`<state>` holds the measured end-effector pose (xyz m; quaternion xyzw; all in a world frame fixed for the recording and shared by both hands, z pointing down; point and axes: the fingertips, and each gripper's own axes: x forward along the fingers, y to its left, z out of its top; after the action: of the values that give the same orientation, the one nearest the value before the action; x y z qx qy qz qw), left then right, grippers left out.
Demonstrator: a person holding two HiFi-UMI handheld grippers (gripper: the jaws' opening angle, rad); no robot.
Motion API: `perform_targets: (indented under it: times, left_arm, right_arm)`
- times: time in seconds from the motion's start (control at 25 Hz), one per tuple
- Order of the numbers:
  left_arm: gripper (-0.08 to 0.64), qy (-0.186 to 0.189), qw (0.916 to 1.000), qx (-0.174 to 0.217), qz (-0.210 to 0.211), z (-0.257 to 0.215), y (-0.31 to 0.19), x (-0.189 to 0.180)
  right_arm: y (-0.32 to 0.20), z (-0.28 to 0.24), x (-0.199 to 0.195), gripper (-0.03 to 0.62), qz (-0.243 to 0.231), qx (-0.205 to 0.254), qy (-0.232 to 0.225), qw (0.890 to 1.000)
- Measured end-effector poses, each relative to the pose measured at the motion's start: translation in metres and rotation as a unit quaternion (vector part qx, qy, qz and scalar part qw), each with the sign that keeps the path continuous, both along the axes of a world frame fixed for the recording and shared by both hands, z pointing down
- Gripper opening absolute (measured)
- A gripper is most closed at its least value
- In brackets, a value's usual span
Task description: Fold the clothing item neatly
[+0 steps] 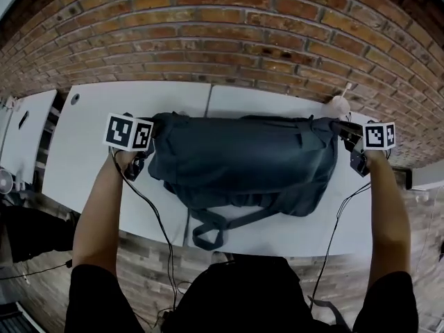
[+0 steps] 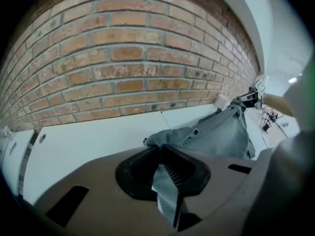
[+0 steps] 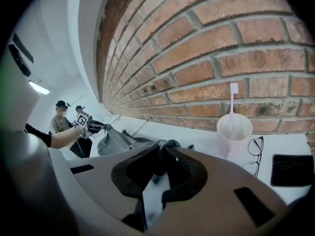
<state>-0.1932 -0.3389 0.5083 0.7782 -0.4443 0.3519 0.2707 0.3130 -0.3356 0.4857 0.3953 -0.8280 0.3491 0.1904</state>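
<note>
jaws tight on garment (image 1: 243, 161) ends

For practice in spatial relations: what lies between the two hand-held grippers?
The dark clothing item, stretched over the white table; the left hand-held gripper and right hand-held gripper are each shut on one end. The head view shows it.

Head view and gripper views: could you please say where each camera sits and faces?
Head view: on the person's head, facing steeply down at the dark blue-grey fabric garment over the white table; forearms, left gripper, right gripper show.
Left gripper view: on that gripper, along jaws shut on the garment, toward the red brick wall.
Right gripper view: likewise; the left forearm shows.
Shared: garment, wall.
</note>
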Motion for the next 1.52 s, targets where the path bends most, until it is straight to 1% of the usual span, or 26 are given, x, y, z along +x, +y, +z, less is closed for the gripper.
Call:
perform_targets:
  times: [0.12, 0.24, 0.32, 0.36, 0.4, 0.44, 0.48, 0.6, 0.64, 0.72, 0.76, 0.8, 0.84, 0.88, 0.92, 0.96, 1.0, 1.04, 1.08, 1.12, 1.24, 1.32, 1.36, 1.4, 1.48, 1.52]
  left_arm:
    - [0.029, -0.033, 0.9992, -0.022, -0.005, 0.036, -0.022, -0.001]
    - [0.031, -0.045, 0.9983, -0.037, -0.009, 0.067, -0.031, -0.002]
    - [0.036, -0.046, 0.9982, -0.033, -0.021, 0.081, -0.034, -0.006]
    - [0.105, -0.048, 0.998, -0.028, -0.031, 0.086, -0.035, -0.011]
    - [0.217, -0.053, 0.9975, -0.021, -0.042, 0.089, -0.036, -0.017]
    - [0.268, -0.06, 0.9967, -0.013, -0.054, 0.091, -0.035, -0.024]
    - [0.272, -0.065, 0.9957, -0.008, -0.066, 0.092, -0.033, -0.033]
    - [0.276, -0.063, 0.9933, 0.001, -0.096, 0.088, -0.013, -0.057]
    - [0.276, -0.059, 0.9932, 0.007, -0.1, 0.083, -0.004, -0.062]
    - [0.278, -0.059, 0.9942, 0.04, -0.081, 0.067, 0.015, -0.065]
    - [0.292, -0.064, 0.9943, 0.066, -0.056, 0.056, 0.025, -0.061]
    - [0.296, -0.067, 0.9934, 0.091, -0.018, 0.046, 0.038, -0.05]
    - [0.304, -0.062, 0.9914, 0.111, 0.032, 0.038, 0.055, -0.033]
    - [0.322, -0.051, 0.9874, 0.121, 0.089, 0.033, 0.076, -0.011]
    - [0.351, -0.043, 0.9805, 0.121, 0.148, 0.032, 0.1, 0.013]
    - [0.378, -0.045, 0.9703, 0.118, 0.206, 0.035, 0.126, 0.035]
    - [0.388, -0.059, 0.9571, 0.114, 0.26, 0.041, 0.149, 0.053]
    - [0.393, -0.078, 0.942, 0.11, 0.307, 0.049, 0.17, 0.068]
    - [0.394, -0.098, 0.927, 0.107, 0.346, 0.057, 0.187, 0.081]
    - [0.394, -0.113, 0.9141, 0.105, 0.375, 0.065, 0.2, 0.091]
    - [0.394, -0.151, 0.8837, 0.106, 0.43, 0.085, 0.224, 0.116]
    - [0.394, -0.171, 0.8666, 0.118, 0.454, 0.094, 0.232, 0.132]
    - [0.394, -0.18, 0.862, 0.119, 0.459, 0.099, 0.233, 0.137]
    - [0.393, -0.193, 0.8598, 0.116, 0.458, 0.106, 0.232, 0.139]
    - [0.392, -0.227, 0.859, 0.096, 0.449, 0.122, 0.224, 0.13]
    - [0.391, -0.238, 0.8611, 0.079, 0.442, 0.13, 0.219, 0.124]
  right_arm:
    - [-0.027, 0.033, -0.004, 0.038, -0.002, -0.021, 0.019, 1.0]
    - [-0.039, 0.063, -0.01, 0.04, -0.013, -0.037, 0.038, 0.999]
    - [-0.039, 0.078, -0.014, 0.04, -0.023, -0.04, 0.041, 0.998]
    - [-0.037, 0.082, -0.014, 0.041, -0.027, -0.038, 0.041, 0.998]
    - [-0.035, 0.084, -0.014, 0.044, -0.031, -0.035, 0.042, 0.998]
    - [-0.03, 0.084, -0.012, 0.057, -0.034, -0.03, 0.044, 0.998]
    - [-0.023, 0.083, -0.009, 0.082, -0.037, -0.022, 0.048, 0.998]
    - [0.007, 0.077, 0.008, 0.227, -0.031, 0.013, 0.075, 0.997]
    - [0.02, 0.074, 0.012, 0.239, -0.034, 0.031, 0.095, 0.994]
    - [0.05, 0.068, 0.013, 0.25, -0.066, 0.078, 0.145, 0.984]
    - [0.068, 0.065, 0.009, 0.25, -0.094, 0.1, 0.17, 0.976]
    - [0.088, 0.064, 0.0, 0.25, -0.129, 0.116, 0.189, 0.967]
    - [0.11, 0.065, -0.011, 0.25, -0.17, 0.122, 0.203, 0.957]
    - [0.132, 0.067, -0.023, 0.25, -0.212, 0.119, 0.21, 0.947]
    - [0.152, 0.069, -0.037, 0.25, -0.249, 0.11, 0.207, 0.94]
    - [0.169, 0.068, -0.053, 0.251, -0.277, 0.1, 0.192, 0.936]
    - [0.183, 0.067, -0.07, 0.262, -0.3, 0.094, 0.176, 0.933]
    - [0.197, 0.069, -0.086, 0.28, -0.325, 0.09, 0.17, 0.926]
    - [0.21, 0.075, -0.098, 0.292, -0.354, 0.086, 0.178, 0.914]
    - [0.223, 0.087, -0.107, 0.307, -0.386, 0.079, 0.198, 0.898]
    - [0.252, 0.126, -0.122, 0.362, -0.459, 0.068, 0.276, 0.842]
    - [0.256, 0.14, -0.128, 0.364, -0.475, 0.083, 0.321, 0.815]
    - [0.253, 0.144, -0.13, 0.364, -0.475, 0.094, 0.343, 0.805]
    - [0.247, 0.148, -0.131, 0.364, -0.47, 0.105, 0.363, 0.797]
    - [0.235, 0.153, -0.13, 0.362, -0.458, 0.113, 0.396, 0.787]
    - [0.23, 0.156, -0.129, 0.36, -0.456, 0.109, 0.405, 0.785]
